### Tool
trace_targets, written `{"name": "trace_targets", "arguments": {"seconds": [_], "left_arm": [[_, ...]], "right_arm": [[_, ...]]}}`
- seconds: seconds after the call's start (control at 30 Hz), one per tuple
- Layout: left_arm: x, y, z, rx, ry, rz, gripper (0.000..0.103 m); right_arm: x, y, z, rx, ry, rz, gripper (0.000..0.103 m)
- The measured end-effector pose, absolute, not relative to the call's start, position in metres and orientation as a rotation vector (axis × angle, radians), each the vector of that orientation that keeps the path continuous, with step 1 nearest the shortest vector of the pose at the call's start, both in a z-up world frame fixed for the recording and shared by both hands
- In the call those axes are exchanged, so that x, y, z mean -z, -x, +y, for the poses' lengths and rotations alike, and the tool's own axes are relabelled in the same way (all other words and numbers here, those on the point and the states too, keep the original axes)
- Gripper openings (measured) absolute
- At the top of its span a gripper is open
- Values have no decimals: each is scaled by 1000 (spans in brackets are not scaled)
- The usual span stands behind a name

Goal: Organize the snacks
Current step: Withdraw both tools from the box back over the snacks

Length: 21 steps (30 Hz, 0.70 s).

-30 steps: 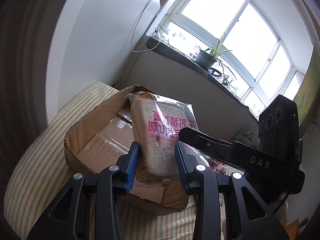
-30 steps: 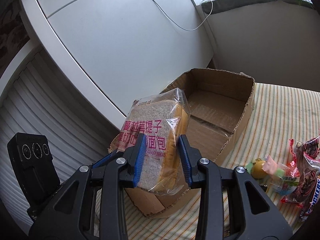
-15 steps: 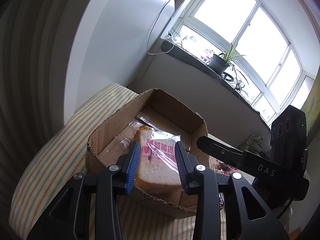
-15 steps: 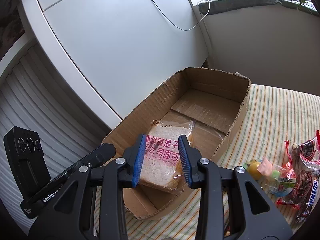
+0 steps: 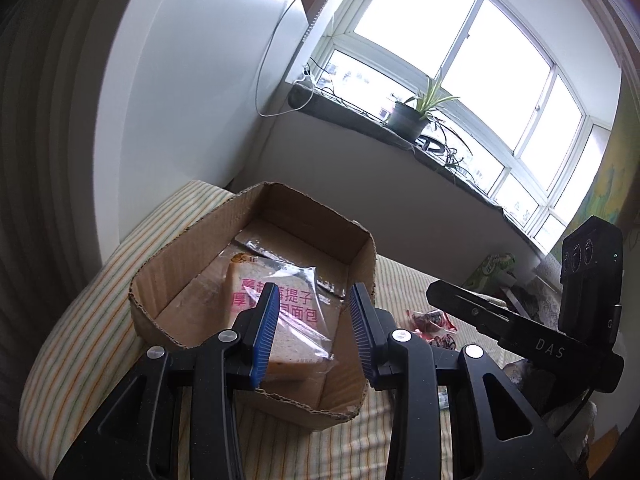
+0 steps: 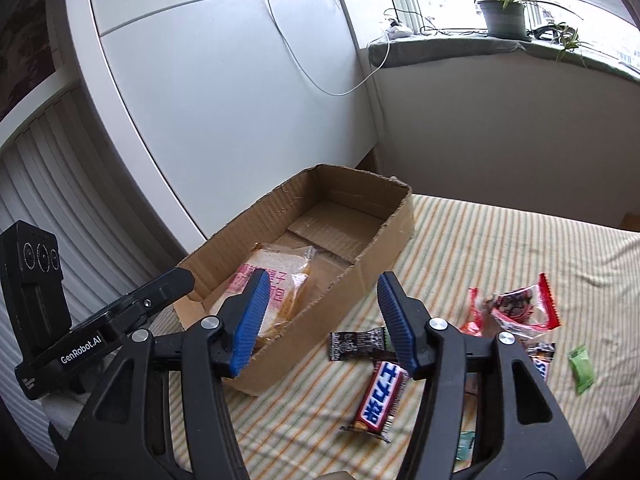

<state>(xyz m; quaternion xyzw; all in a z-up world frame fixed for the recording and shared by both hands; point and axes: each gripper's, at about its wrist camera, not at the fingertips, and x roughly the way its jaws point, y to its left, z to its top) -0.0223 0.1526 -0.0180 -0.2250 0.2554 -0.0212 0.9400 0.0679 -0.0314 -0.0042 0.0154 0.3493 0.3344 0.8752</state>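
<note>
Right tool (image 6: 320, 320): jaws have just been opening and now stand wide; nothing is held between them.
Left tool (image 5: 314, 330): jaws set at a moderate gap, empty; the bread is seen beyond them, untouched.
Snickers bar (image 6: 380, 394): one whole bar is seen nearest on the striped bed cover (image 6: 500, 240), with part of a second at the right; judged light, fairly stiff, slick-wrapped, best gripped across its narrow width.
Other loose snacks: one dark small wrapper (image 6: 356, 344), one red torn bag (image 6: 516, 308), one green packet (image 6: 582, 368); all judged light and crinkly.
Bagged toast bread (image 6: 272, 284): one, lying flat inside the box; judged soft and crushable.
Cardboard box (image 6: 384, 240): one, open-topped.
</note>
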Motion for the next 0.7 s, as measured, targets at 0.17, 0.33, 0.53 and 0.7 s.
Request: {"name": "trace_targets", "arguments": {"seconds": [0.17,0.33,0.53,0.7], "left_arm": [[12,21,132,82,426,522,35],[14,16,102,148,378,552,35],[17,9,65,220,334,596,35],[26,4,37,267,294,643,36]], "right_arm": [[1,-71,-69,-643,-52,731,59],[3,-72,-110,-536,-40,710,60],[17,-88,-175,-423,-112,765,60],[36,-96,-215,-327,-110,810,60]]}}
